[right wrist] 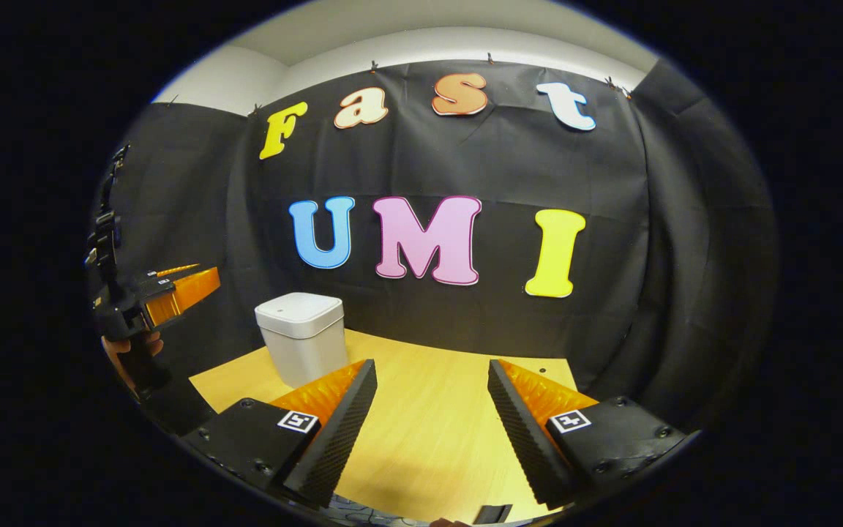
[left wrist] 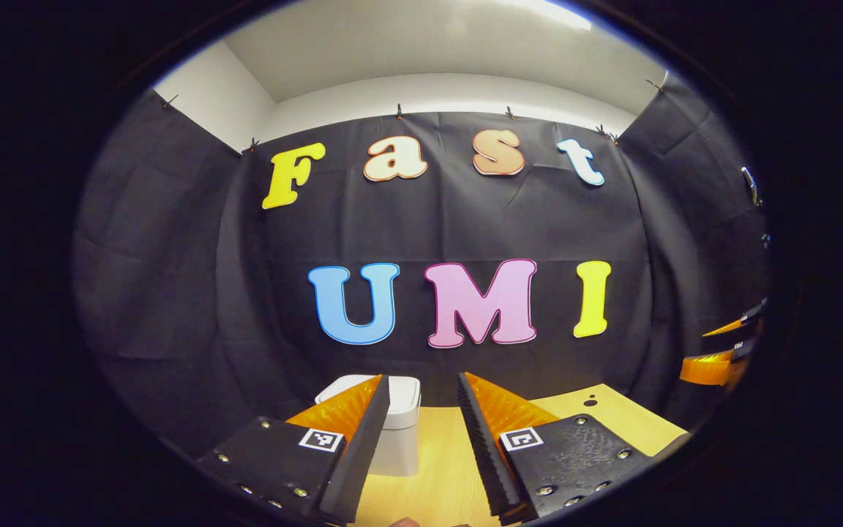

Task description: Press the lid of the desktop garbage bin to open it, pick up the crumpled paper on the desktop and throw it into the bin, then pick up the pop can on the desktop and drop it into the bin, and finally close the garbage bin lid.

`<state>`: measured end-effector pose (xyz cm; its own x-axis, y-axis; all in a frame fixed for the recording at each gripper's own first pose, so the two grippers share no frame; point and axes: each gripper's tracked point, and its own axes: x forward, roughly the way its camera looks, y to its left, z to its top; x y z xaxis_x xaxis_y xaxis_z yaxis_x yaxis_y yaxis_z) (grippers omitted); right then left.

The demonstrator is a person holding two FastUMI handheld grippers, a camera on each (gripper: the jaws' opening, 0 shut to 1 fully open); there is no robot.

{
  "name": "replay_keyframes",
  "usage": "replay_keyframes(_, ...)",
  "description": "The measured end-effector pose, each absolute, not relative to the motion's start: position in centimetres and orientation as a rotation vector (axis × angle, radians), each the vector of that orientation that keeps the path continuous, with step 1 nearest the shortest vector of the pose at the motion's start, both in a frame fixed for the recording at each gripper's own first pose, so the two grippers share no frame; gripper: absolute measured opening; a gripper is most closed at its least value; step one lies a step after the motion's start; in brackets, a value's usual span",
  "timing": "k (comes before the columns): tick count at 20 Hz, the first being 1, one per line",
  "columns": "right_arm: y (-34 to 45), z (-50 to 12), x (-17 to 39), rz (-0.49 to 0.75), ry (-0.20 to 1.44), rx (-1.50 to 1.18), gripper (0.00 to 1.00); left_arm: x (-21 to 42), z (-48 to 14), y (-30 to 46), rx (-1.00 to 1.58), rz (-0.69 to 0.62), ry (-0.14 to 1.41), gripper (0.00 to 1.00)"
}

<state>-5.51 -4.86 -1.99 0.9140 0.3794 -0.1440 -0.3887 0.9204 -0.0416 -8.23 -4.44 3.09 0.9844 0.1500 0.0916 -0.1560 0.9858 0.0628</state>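
Starting step 1: both grippers, left (left wrist: 421, 399) & right (right wrist: 432, 384), agape, empty; next, press bin (right wrist: 302, 344) lid.

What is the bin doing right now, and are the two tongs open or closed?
Desktop garbage bin: upright on the wooden table, lid closed.
Left tongs: open, holding nothing, raised above the table and aimed toward the bin.
Right tongs: open, holding nothing, above the table.
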Motion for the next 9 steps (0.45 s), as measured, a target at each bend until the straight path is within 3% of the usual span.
replay_keyframes(3, -5.3, -1.1, -7.2, 0.390, 0.113, -0.088, 0.98, -10.9, 1.5, -5.7, 0.026, 0.146, -0.033, 0.63)
replay_keyframes(9, -5.2, 0.1, -7.4, 0.356, 0.087, -0.054, 0.98, -12.0, 5.0, -6.1, 0.078, 0.152, -0.088, 0.63)
